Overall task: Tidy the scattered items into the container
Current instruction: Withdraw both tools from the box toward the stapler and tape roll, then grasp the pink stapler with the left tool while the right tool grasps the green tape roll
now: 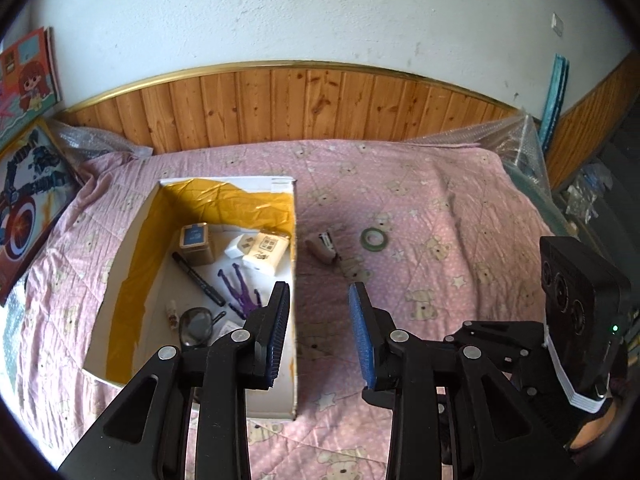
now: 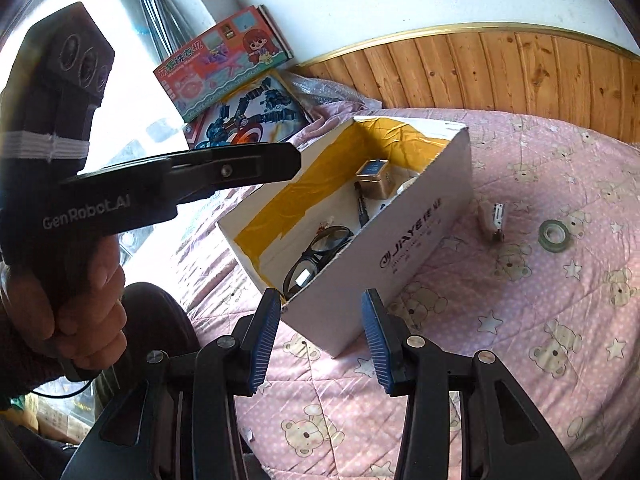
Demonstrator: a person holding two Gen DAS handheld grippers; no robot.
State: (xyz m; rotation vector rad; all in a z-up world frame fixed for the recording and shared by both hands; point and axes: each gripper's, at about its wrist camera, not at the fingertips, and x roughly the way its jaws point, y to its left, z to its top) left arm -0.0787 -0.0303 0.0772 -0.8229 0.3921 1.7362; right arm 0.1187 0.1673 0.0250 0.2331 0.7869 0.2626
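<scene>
both tongs (image 1: 319, 334) (image 2: 320, 338) released, empty; stapler (image 1: 325, 246) and tape roll (image 1: 375, 237) lie well beyond, beside the box (image 1: 294, 280).

Box (image 1: 288, 380): white, yellow-lined inside. Bedspread (image 1: 440, 216): pink, teddy bears and stars. Tape roll (image 1: 375, 237) green; marker (image 1: 198, 279) black

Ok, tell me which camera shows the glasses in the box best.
The right wrist view: the glasses lie open to it, both lenses and the frame visible inside the box. In the left wrist view, one lens shows; the rest hides behind the left gripper.
</scene>
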